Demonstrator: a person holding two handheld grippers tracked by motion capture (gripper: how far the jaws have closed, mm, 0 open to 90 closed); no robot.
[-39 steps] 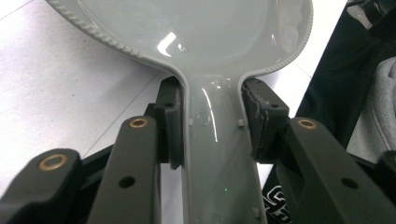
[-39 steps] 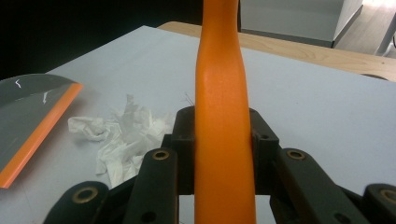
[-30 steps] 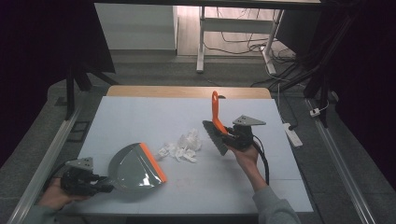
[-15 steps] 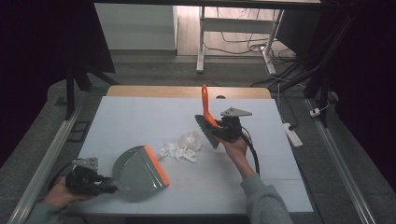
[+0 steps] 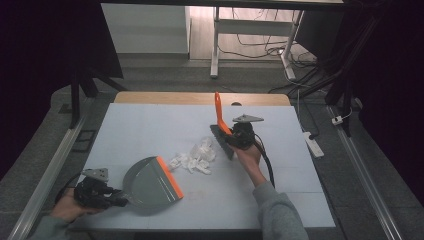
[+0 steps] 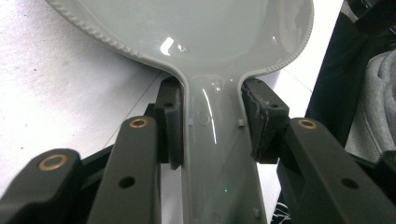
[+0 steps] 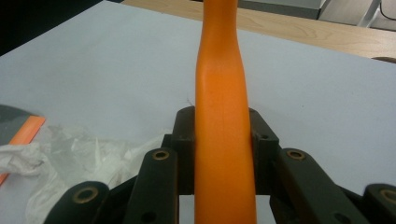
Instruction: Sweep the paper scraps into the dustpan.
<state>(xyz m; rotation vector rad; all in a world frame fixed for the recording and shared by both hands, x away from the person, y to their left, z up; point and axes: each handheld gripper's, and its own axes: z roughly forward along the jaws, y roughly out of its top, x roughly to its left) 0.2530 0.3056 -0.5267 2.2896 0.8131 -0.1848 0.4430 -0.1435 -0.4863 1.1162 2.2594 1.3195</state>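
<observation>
Moved leftward and slightly down since the earlier frame: right gripper (image 5: 235,139), carrying the brush (image 5: 220,127) closer to the crumpled paper scraps (image 5: 196,156); left gripper (image 5: 102,196) about where it was. Clamped on the orange brush handle (image 7: 223,140), right jaws pressing both sides, bristles hanging just beside the paper's far edge. Clamped too on the grey dustpan handle (image 6: 215,154), left jaws tight at the neck, pan (image 5: 150,185) flat on the table (image 5: 300,200) with its orange lip just short of the scraps. Probably very light, soft and springy paper, likely to scatter or cling; better pushed by bristles than pinched. Stiff, smooth plastic handles, liable to twist if held loosely.
</observation>
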